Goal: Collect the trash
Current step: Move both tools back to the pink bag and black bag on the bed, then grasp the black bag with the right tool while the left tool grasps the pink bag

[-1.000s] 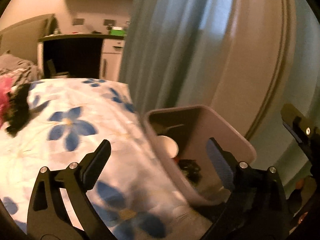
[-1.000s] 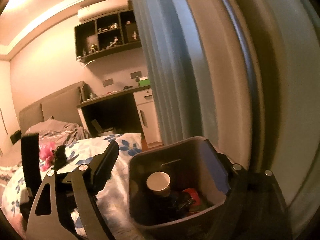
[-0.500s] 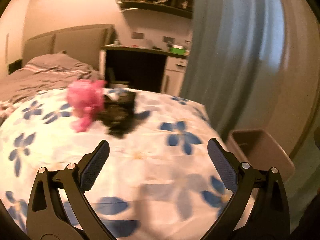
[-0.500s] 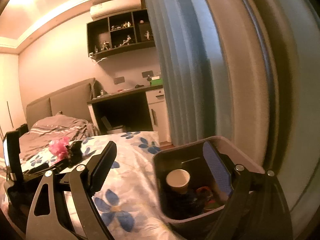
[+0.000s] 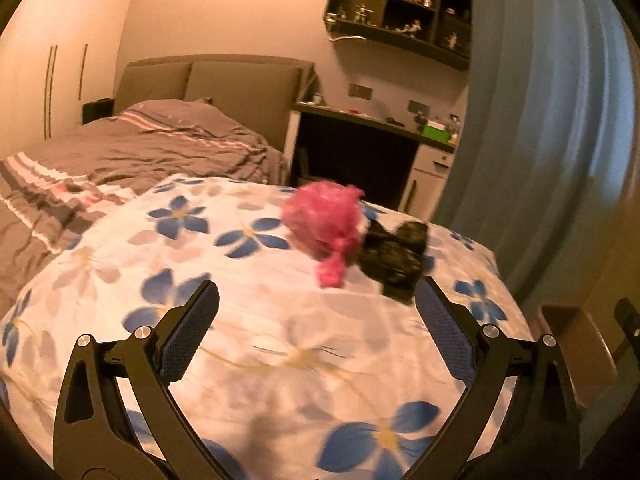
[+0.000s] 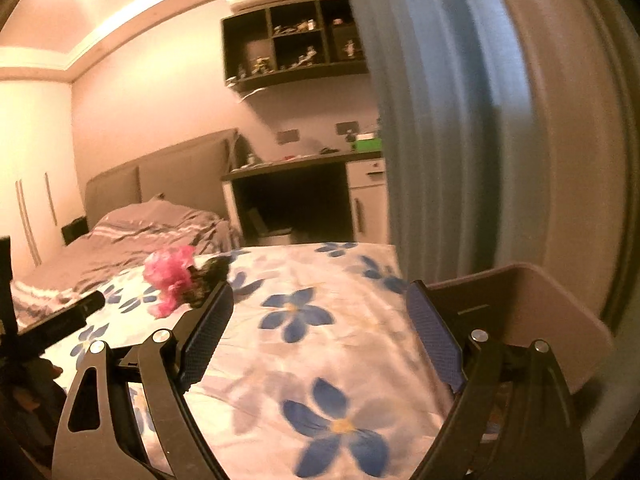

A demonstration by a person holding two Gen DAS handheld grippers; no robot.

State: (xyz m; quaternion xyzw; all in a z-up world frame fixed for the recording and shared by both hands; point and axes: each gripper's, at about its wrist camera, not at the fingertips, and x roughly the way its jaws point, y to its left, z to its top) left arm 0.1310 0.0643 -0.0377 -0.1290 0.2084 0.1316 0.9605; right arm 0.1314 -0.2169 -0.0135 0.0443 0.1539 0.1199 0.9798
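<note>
A crumpled pink plastic bag [image 5: 324,228] and a crumpled black bag [image 5: 394,254] lie side by side on the white bedspread with blue flowers [image 5: 280,340]. My left gripper [image 5: 318,308] is open over the bedspread, a short way in front of both bags, with nothing between its fingers. My right gripper [image 6: 320,312] is open and empty too, lower right of the pink bag [image 6: 170,274] and black bag [image 6: 208,280]. The brown trash bin [image 6: 532,312] stands at the bed's right edge, behind the right finger; its inside is hidden. The left gripper's dark body [image 6: 56,324] shows at the left edge.
A second bed with a grey striped cover [image 5: 132,148] lies beyond. A dark desk [image 5: 360,152] with a white drawer unit stands at the back under a wall shelf. A blue curtain [image 5: 540,120] hangs on the right, beside the bin [image 5: 576,344].
Both views have swung left, away from the bin and onto the bed. The pink and black bags have come near the middle of the left wrist view. Both grippers stay open.
</note>
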